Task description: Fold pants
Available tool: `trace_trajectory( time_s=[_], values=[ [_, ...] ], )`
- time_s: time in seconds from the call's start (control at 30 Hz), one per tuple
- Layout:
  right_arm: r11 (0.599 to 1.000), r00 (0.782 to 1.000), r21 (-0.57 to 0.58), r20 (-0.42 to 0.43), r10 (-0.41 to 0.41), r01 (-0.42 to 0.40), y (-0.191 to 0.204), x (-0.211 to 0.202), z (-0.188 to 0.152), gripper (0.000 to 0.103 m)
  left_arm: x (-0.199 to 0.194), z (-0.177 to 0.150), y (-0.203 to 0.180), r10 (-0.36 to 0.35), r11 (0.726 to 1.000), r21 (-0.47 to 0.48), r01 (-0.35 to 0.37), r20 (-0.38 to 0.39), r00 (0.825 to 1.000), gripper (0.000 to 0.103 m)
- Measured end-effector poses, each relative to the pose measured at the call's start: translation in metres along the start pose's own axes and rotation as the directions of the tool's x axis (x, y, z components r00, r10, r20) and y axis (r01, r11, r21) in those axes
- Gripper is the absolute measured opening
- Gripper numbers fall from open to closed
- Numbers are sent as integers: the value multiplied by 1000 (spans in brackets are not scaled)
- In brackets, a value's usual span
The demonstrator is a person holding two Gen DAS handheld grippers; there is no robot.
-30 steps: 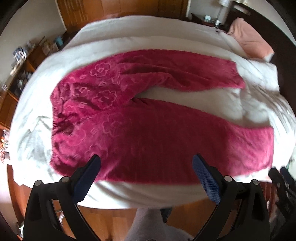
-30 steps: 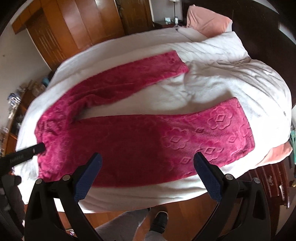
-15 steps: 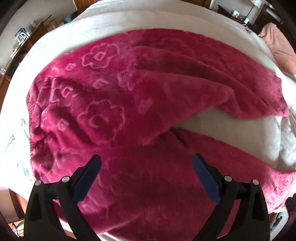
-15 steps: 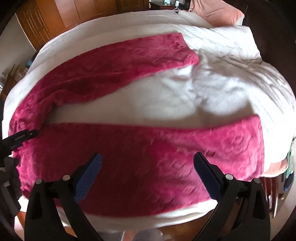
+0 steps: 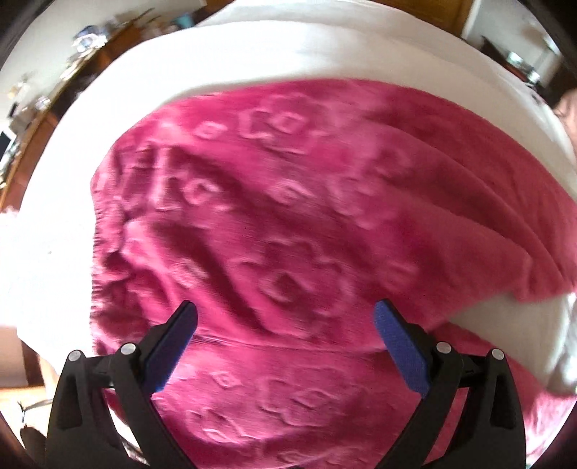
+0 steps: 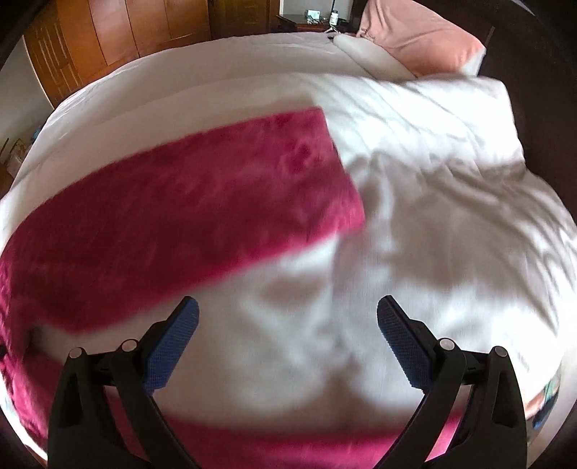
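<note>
White bed (image 6: 414, 151) carries unfolded pants (image 5: 288, 216); left tongs (image 5: 285, 339) and right tongs (image 6: 287, 341) gape empty above, grasp likely next.

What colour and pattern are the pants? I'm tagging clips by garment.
Deep pink pants with embossed flowers, clearest in the left wrist view.

We record the pants (image 5: 288, 223) as deep magenta-pink fleece, embossed with paler flower and square motifs. The bed cover (image 6: 414, 180) beneath is plain white, the pillow (image 6: 418, 47) salmon pink, the wardrobe (image 6: 119, 32) orange-brown wood. Both the left gripper (image 5: 285, 342) and right gripper (image 6: 287, 339) are black with blue textured pads.
</note>
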State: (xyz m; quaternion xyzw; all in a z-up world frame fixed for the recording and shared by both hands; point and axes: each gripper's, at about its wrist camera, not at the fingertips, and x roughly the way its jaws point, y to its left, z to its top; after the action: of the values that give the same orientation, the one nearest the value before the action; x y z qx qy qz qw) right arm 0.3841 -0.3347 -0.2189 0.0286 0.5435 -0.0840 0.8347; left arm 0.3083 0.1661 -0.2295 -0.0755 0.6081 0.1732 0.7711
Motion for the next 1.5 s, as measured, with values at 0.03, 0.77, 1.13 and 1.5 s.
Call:
trace_trajectory(
  time_s=[0.03, 0.77, 1.13, 1.5],
  values=[
    [1000, 1000, -8, 10, 0, 0, -2, 11, 16, 100, 0, 1, 6, 9, 1000, -14, -9, -2, 1000, 97],
    [996, 996, -5, -17, 92, -92, -32, 150, 161, 63, 57, 93, 131, 177, 947, -273, -170, 2, 984, 97],
    [995, 996, -51, 20, 84, -83, -20, 116, 176, 15, 125, 146, 206, 242, 935, -255, -249, -57, 969, 98],
    [999, 969, 40, 247, -1, -9, -16, 58, 250, 14, 117, 165, 182, 225, 957, -190, -218, 21, 974, 98]
  ],
)
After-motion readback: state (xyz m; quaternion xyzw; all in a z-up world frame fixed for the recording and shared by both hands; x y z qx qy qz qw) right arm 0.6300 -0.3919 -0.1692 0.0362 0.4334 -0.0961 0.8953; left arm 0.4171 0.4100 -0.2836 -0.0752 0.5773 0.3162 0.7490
